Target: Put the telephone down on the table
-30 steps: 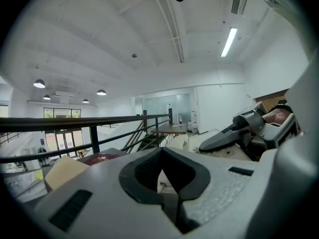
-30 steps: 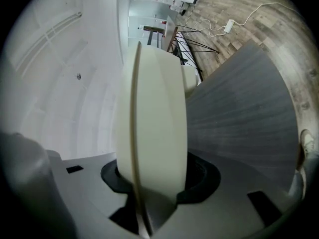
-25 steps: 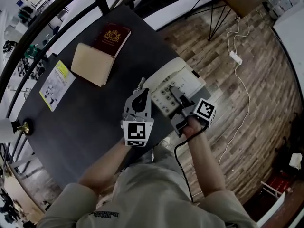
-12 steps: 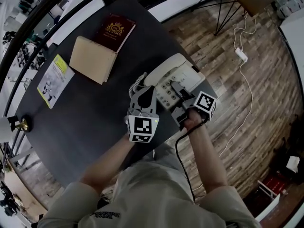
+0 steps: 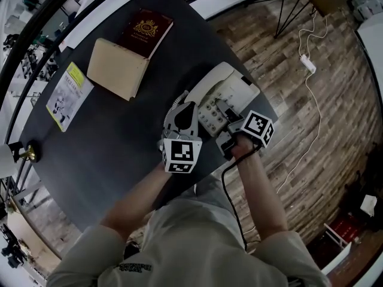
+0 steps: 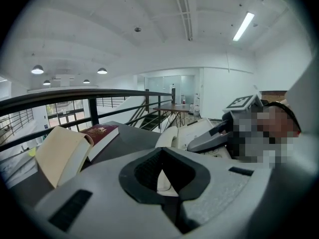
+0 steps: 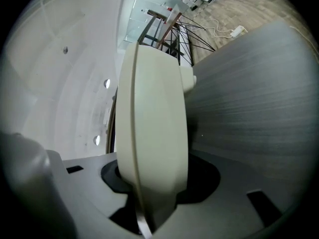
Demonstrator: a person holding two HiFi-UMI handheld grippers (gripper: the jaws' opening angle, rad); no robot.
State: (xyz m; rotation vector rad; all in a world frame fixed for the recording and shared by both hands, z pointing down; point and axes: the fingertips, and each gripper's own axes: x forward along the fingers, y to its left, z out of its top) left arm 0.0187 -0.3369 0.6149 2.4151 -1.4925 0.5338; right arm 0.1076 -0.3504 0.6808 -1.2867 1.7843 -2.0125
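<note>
Holding the telephone (image 5: 226,88) from both sides, I have it at the near right corner of the table (image 5: 119,142), with its cream body set at an angle across that corner. I cannot tell whether its base rests on the dark tabletop or sits just above it.

My right gripper (image 5: 221,106) is clamped on the near edge of the telephone. In the right gripper view the cream casing (image 7: 154,113) fills the gap between the jaws, with the table (image 7: 249,108) close beside it.

My left gripper (image 5: 187,107) is at the telephone's left side, just beside the coiled cord (image 5: 175,103). In the left gripper view its jaws are drawn almost together on a thin sliver of cream, so I read it as pinching the telephone's edge. That view also shows the telephone (image 6: 197,129) ahead and the other gripper (image 6: 212,137) lying over it.

Farther up the table a pale book (image 5: 116,70) leans on a maroon book (image 5: 145,31). A yellow-green leaflet (image 5: 70,94) lies near the left edge. Beyond the table a white cable (image 5: 311,118) trails across the wooden floor (image 5: 335,160).
</note>
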